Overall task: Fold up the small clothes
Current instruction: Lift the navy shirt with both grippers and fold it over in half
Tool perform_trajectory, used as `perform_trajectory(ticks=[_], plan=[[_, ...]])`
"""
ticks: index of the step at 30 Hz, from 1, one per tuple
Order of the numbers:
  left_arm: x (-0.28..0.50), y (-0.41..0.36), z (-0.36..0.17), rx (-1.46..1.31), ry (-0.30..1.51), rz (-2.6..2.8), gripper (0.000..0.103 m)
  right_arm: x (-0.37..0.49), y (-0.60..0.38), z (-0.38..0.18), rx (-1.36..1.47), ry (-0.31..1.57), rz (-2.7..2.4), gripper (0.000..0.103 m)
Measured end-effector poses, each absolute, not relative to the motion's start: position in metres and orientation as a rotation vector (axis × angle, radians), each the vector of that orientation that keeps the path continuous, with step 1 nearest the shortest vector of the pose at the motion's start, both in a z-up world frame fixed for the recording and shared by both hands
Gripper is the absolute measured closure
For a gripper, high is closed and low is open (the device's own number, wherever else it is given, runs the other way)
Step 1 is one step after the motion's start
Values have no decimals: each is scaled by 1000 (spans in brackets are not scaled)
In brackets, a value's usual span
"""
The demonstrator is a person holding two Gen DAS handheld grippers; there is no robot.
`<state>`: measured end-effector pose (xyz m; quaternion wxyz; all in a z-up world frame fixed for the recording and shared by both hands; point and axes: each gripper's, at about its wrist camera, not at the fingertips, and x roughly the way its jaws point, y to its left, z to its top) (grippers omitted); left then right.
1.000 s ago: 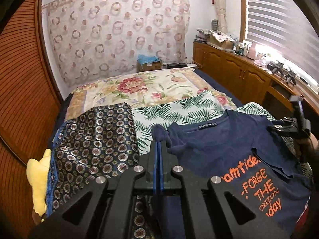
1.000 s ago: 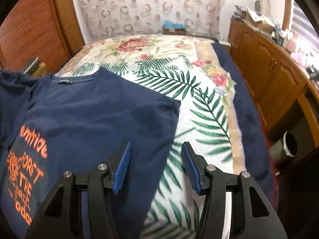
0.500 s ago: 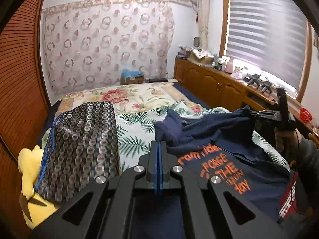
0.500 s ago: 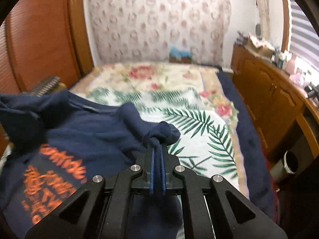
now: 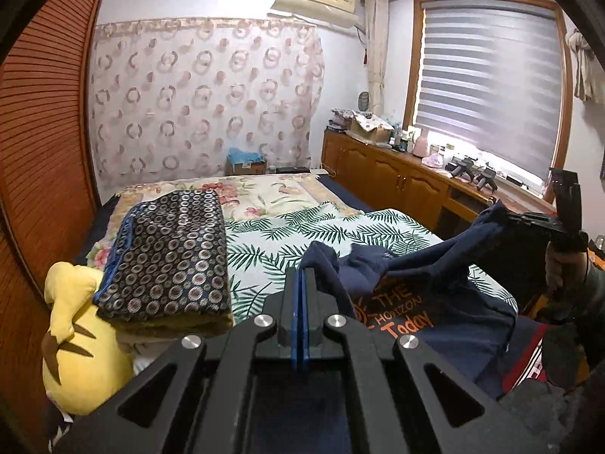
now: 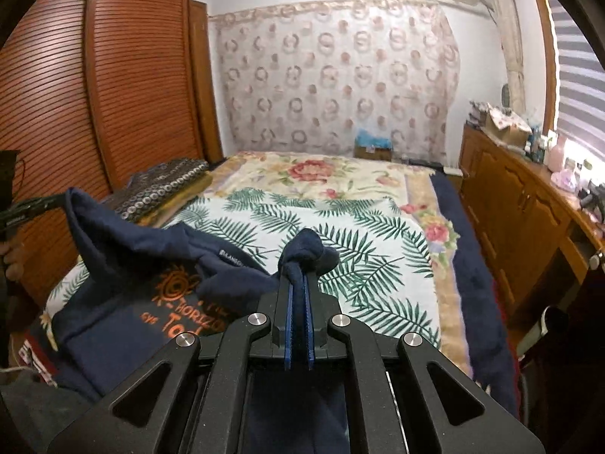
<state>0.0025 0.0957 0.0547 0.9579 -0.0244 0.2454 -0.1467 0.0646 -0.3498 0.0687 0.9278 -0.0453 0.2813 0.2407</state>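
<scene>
Now | left gripper (image 5: 300,276) and right gripper (image 6: 298,283) clamp navy T-shirt (image 6: 124,265) (orange print) | lifted above bed (image 6: 340,234)

Yellow plush (image 5: 72,340) w/ patterned blanket (image 5: 170,253)

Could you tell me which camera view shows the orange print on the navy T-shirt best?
The right wrist view: the orange print on the navy T-shirt shows its sun motif and lettering. The left wrist view shows only partial lettering beneath a lifted fold.

The navy T-shirt (image 5: 435,325) shows orange print: "THE HORIZON Today" (its collar label is illegible).
</scene>
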Motion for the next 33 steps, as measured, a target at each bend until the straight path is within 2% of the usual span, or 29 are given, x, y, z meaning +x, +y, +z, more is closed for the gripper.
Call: perform_trajectory(ticks=[5,8,11,16,19,20,21,22,29,33], plan=[[-26,114,47,-60,508,-245,103,40,-363,85,-102,546,490,101],[-34,119,30,-69,557,-198,103,28,-371,78,-94,589,519,100],[-34,125,11,-83,604,-184,98,21,-374,42,-96,706,534,100],[-28,134,7,-104,612,-170,79,25,-379,-6,-98,813,497,96],[-10,134,-2,-91,643,-163,76,30,-382,-4,-112,806,490,87],[-3,133,-6,-90,657,-167,76,31,-383,1,-122,788,484,78],[5,133,-9,-92,670,-170,74,32,-385,5,-126,770,475,63],[14,135,-14,-94,687,-173,73,34,-387,10,-129,753,467,59],[66,137,-45,-114,812,-205,72,68,-387,16,-163,705,431,47],[81,138,-62,-115,872,-219,72,95,-381,-7,-177,750,411,45]])
